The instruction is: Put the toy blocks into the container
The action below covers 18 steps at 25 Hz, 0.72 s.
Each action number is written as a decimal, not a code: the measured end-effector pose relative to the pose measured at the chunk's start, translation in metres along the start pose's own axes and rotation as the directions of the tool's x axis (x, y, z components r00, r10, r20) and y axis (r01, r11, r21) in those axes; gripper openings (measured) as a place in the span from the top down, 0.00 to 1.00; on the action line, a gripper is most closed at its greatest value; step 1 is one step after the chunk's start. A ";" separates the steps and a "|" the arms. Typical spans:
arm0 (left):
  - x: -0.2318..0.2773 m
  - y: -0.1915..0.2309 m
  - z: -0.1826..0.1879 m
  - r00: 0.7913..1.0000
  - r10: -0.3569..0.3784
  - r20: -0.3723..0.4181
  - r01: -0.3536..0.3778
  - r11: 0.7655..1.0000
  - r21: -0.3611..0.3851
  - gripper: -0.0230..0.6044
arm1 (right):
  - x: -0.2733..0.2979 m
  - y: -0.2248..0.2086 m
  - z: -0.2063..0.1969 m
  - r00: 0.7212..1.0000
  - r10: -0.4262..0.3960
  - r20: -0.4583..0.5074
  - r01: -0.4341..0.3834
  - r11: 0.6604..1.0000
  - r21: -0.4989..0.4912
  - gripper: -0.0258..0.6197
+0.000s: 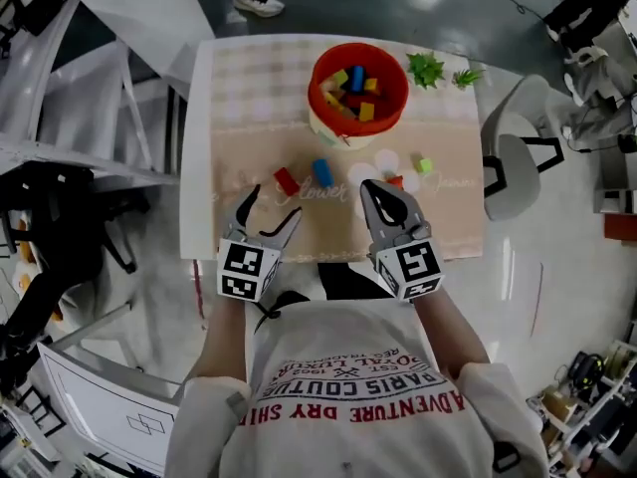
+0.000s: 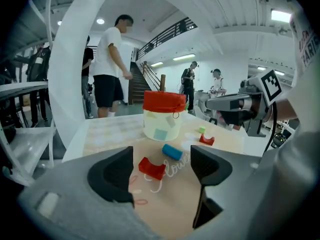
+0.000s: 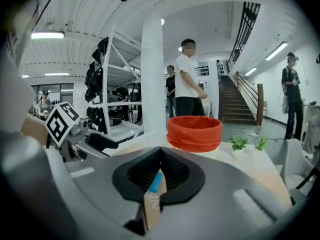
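Several people near stairs, beige mat, L tool open empty, R tool shut.

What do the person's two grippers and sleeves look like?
The left gripper and right gripper are grey-bodied with black fingers, each carrying a white cube printed with black square markers. The person wears pale sleeves.

Bright overhead lighting, fisheye-warped dark edges
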State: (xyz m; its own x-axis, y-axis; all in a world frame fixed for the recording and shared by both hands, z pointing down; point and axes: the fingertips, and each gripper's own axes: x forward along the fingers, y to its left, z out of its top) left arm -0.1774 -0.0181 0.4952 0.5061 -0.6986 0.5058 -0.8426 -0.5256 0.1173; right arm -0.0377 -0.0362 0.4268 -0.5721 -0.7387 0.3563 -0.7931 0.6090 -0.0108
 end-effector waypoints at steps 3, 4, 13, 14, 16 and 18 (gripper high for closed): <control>0.025 0.008 -0.018 0.997 0.014 -0.073 -0.011 0.999 0.042 0.36 | 0.019 -0.008 -0.014 0.998 0.054 -0.035 -0.053 0.999 0.007 0.96; 0.033 0.010 -0.024 0.995 0.014 -0.101 -0.008 0.998 0.058 0.35 | 0.025 -0.009 -0.019 0.996 0.071 -0.046 -0.070 0.997 0.010 0.96; 0.084 0.020 -0.064 0.963 -0.037 -0.269 0.086 0.981 0.173 0.33 | 0.052 -0.017 -0.056 0.981 0.155 -0.112 -0.153 0.988 0.031 0.96; 0.087 0.021 -0.066 0.960 -0.041 -0.278 0.094 0.979 0.179 0.33 | 0.053 -0.018 -0.059 0.980 0.160 -0.116 -0.157 0.987 0.035 0.96; 0.092 0.020 -0.069 0.955 -0.050 -0.292 0.108 0.977 0.186 0.33 | 0.055 -0.020 -0.063 0.978 0.170 -0.122 -0.166 0.985 0.039 0.96; 0.096 0.019 -0.072 0.953 -0.060 -0.297 0.121 0.974 0.189 0.44 | 0.056 -0.023 -0.065 0.977 0.176 -0.125 -0.172 0.984 0.042 0.96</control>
State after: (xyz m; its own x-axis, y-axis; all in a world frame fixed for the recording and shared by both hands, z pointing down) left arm -0.1582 -0.0607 0.6074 0.4785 -0.4898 0.7288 -0.7253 -0.6883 0.0135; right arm -0.0382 -0.0730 0.5083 -0.6719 -0.5786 0.4624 -0.6913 0.7139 -0.1113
